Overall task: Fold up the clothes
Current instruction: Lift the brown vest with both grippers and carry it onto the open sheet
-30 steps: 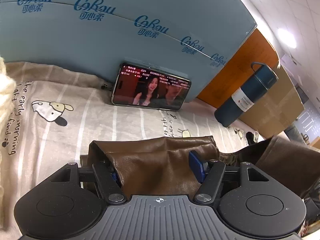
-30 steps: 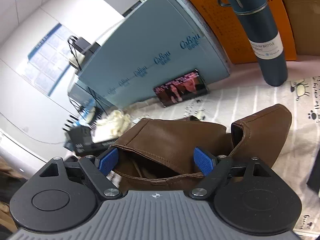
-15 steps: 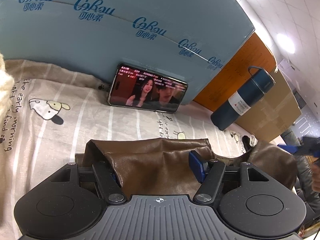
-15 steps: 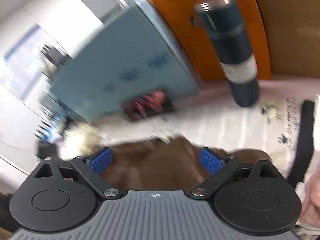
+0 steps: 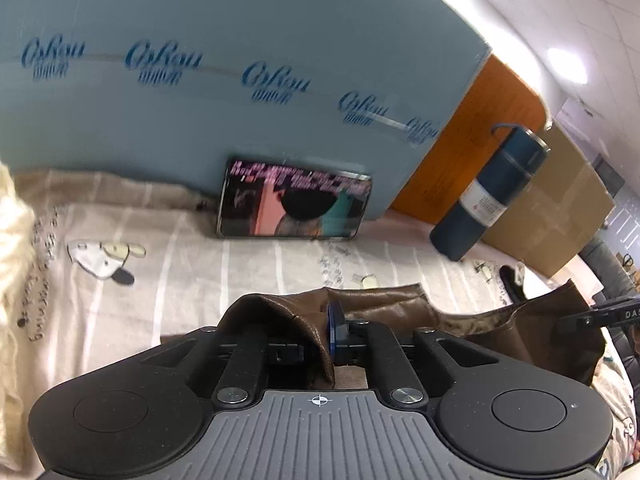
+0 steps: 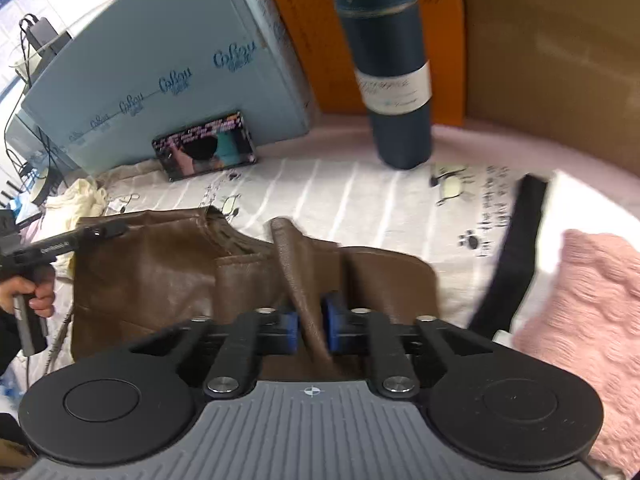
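A brown leather garment (image 6: 160, 264) lies on a striped cartoon-print sheet (image 6: 320, 192). My right gripper (image 6: 310, 326) is shut on a raised fold at the garment's right end. My left gripper (image 5: 320, 332) is shut on the garment's (image 5: 384, 308) left edge, with leather draped over its left finger. In the right wrist view the left gripper (image 6: 80, 238) shows at the garment's far left, held by a hand. In the left wrist view the right gripper (image 5: 600, 314) shows at the far right.
A phone (image 5: 294, 206) playing video leans on a blue Cobou box (image 5: 240, 60). A dark blue flask (image 6: 384, 64) stands before orange and cardboard boxes. A pink knit (image 6: 580, 320) and a black strap (image 6: 516, 240) lie right. A cream knit (image 6: 80, 200) lies left.
Both grippers were open around the leather and have closed on it. The right gripper swung to the garment's right end; the left gripper shifted slightly, with the garment stretched between them.
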### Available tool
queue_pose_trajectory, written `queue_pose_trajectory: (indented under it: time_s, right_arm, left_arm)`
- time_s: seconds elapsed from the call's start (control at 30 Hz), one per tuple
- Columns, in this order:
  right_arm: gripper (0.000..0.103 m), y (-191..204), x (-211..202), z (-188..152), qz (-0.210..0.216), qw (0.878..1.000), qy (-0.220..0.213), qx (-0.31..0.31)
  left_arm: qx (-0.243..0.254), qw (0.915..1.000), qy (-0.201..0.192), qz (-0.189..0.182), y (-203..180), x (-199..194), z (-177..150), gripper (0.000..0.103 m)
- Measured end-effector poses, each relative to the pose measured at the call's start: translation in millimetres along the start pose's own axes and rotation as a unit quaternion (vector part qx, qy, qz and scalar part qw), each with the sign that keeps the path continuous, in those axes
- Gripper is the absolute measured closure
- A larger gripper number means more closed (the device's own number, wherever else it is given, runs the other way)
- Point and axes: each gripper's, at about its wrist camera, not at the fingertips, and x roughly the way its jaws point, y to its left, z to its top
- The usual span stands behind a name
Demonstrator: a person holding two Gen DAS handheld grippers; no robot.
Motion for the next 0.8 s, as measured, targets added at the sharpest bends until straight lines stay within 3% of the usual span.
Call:
queue_pose_trajectory:
  time_s: [0.17,0.43,0.57,0.8]
  right_arm:
    - [0.096,9.0,-49.5,-23.2,-0.014,0.997,-0.073,0.007]
    - [0.096,4.1,-110.5,-86.1,-0.052,0.986,-0.141,0.075]
    - [0.096,3.4,-126.9,-122.6,-0.064,0.975,-0.174,0.123]
    - [0.09,3.3,-139.0,-172.5,-0.087,0.96,-0.189,0.189]
  left_arm:
    - [0.007,0.9983,-0.044,-0.036,-14.0,-38.3,3.8,0.097]
    - [0.017,0.9869,-0.074,-0.142,-31.5,-117.8,-6.8,0.098]
    - [0.017,0.981,-0.056,-0.185,-35.1,-149.5,-20.7,0.098]
    - [0.015,0.97,0.034,-0.24,-37.1,-176.4,-58.3,0.098]
